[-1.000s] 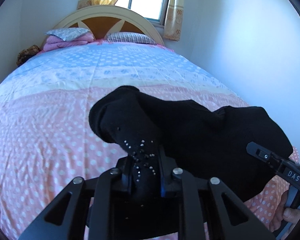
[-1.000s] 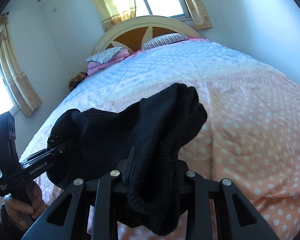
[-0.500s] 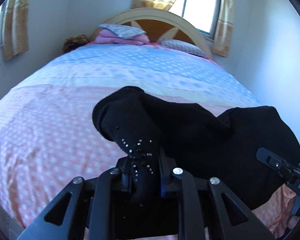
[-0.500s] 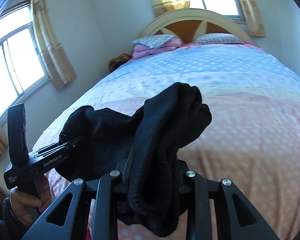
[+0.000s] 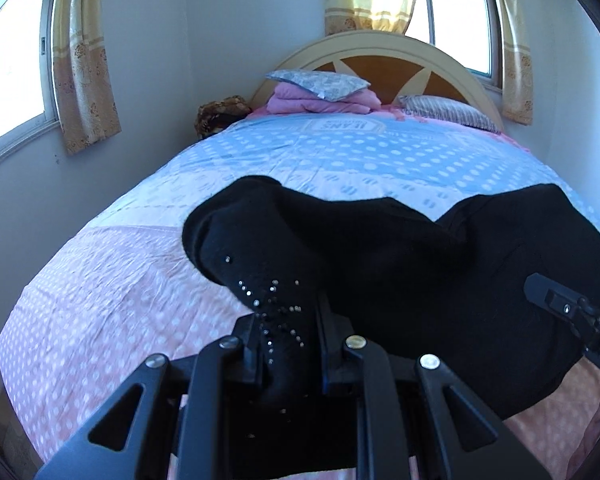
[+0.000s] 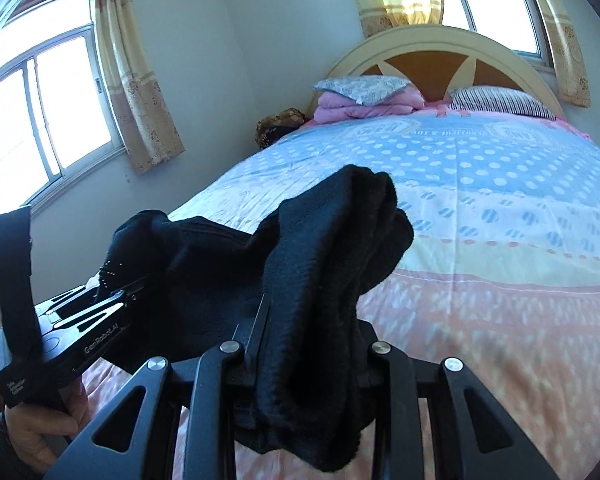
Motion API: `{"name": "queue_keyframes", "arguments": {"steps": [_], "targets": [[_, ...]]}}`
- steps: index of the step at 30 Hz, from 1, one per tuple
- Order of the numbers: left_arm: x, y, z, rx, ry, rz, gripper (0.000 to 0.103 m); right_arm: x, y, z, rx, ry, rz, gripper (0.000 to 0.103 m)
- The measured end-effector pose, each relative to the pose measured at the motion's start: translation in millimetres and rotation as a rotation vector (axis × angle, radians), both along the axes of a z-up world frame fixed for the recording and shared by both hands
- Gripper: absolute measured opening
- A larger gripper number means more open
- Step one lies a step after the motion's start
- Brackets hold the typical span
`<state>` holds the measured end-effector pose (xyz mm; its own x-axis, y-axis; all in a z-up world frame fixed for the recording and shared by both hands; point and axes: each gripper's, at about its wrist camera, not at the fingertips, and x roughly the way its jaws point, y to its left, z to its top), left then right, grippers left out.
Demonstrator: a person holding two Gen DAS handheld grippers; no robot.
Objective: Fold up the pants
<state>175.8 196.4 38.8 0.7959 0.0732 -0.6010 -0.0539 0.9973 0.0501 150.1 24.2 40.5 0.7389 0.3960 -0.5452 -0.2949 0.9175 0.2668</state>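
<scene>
Black pants [image 5: 400, 264] hang stretched between my two grippers above the foot of the bed. My left gripper [image 5: 288, 344] is shut on a corner with small silver studs [image 5: 274, 300]. My right gripper [image 6: 308, 344] is shut on the other bunched corner of the pants [image 6: 332, 248]. The left gripper also shows at the left in the right wrist view [image 6: 100, 304], held by a hand. The right gripper's body shows at the right edge of the left wrist view [image 5: 572, 316]. The fingertips are hidden by cloth.
The bed [image 5: 120, 280] has a pink and blue dotted cover. Pillows and a folded pink blanket [image 5: 320, 96] lie by the headboard [image 5: 380, 48]. A brown item [image 5: 220, 112] sits by the wall. Windows with yellow curtains [image 6: 136, 80] are at left and behind.
Both grippers have swung to the left while holding the pants, so the left wall and window have come into view. The grips have not changed.
</scene>
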Motion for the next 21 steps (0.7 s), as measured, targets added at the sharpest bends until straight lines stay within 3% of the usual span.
{"name": "queue_keyframes", "arguments": {"steps": [4, 10, 13, 16, 19, 21], "targets": [[33, 4, -26, 0.013, 0.062, 0.007, 0.02, 41, 12, -26, -0.018, 0.072, -0.017, 0.03], [52, 5, -62, 0.05, 0.132, 0.002, 0.02, 66, 13, -79, -0.108, 0.201, -0.059, 0.03], [51, 10, -62, 0.036, 0.14, -0.003, 0.023, 64, 5, -85, -0.066, 0.201, -0.061, 0.032], [54, 8, -66, 0.071, 0.146, 0.015, 0.033, 62, 3, -88, -0.07, 0.183, -0.067, 0.037], [56, 12, -65, 0.073, 0.156, 0.046, 0.05, 63, 0, -92, -0.06, 0.195, -0.098, 0.053], [58, 29, -65, 0.052, 0.17, 0.13, 0.092, 64, -2, -93, -0.036, 0.207, -0.099, 0.056]]}}
